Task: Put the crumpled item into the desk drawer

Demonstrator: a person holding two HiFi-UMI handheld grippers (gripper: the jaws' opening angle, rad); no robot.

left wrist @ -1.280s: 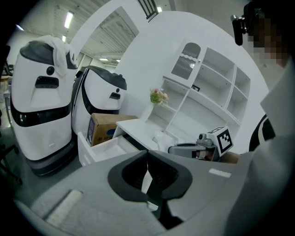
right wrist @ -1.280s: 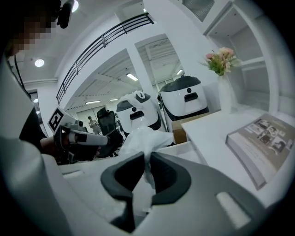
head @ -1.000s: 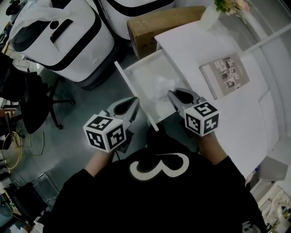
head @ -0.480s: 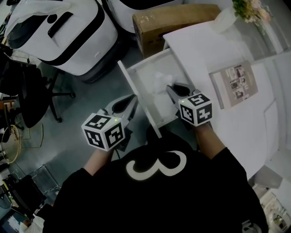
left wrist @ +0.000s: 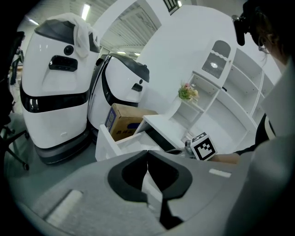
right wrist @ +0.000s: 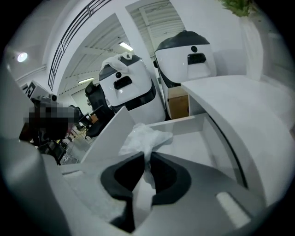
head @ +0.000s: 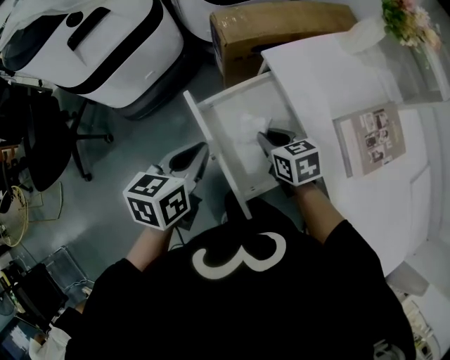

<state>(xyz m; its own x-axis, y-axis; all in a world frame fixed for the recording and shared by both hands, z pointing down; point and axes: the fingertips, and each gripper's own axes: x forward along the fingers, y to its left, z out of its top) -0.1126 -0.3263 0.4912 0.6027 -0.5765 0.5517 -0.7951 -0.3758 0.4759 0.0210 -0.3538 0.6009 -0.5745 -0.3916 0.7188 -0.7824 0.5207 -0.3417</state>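
Note:
The crumpled item [head: 246, 129] is a white wad, pinched in my right gripper [head: 266, 138] inside the open white desk drawer [head: 226, 107]. In the right gripper view the crumpled item [right wrist: 144, 137] bulges out past the tips of my right gripper [right wrist: 147, 157], above the drawer floor [right wrist: 196, 144]. My left gripper [head: 198, 152] hangs over the floor just left of the drawer's front panel [head: 211, 149]. The left gripper [left wrist: 147, 154] has its tips together with nothing between them. The drawer [left wrist: 117, 144] lies ahead of it.
The white desk top [head: 316, 77] carries a booklet [head: 369, 137] and a vase of flowers [head: 404, 17]. A cardboard box [head: 281, 21] stands behind the drawer. Large white robot shells [head: 91, 42] and a black office chair [head: 35, 133] stand at the left.
My right gripper has moved forward with the crumpled item, further in over the drawer. The left gripper has stayed beside the drawer front.

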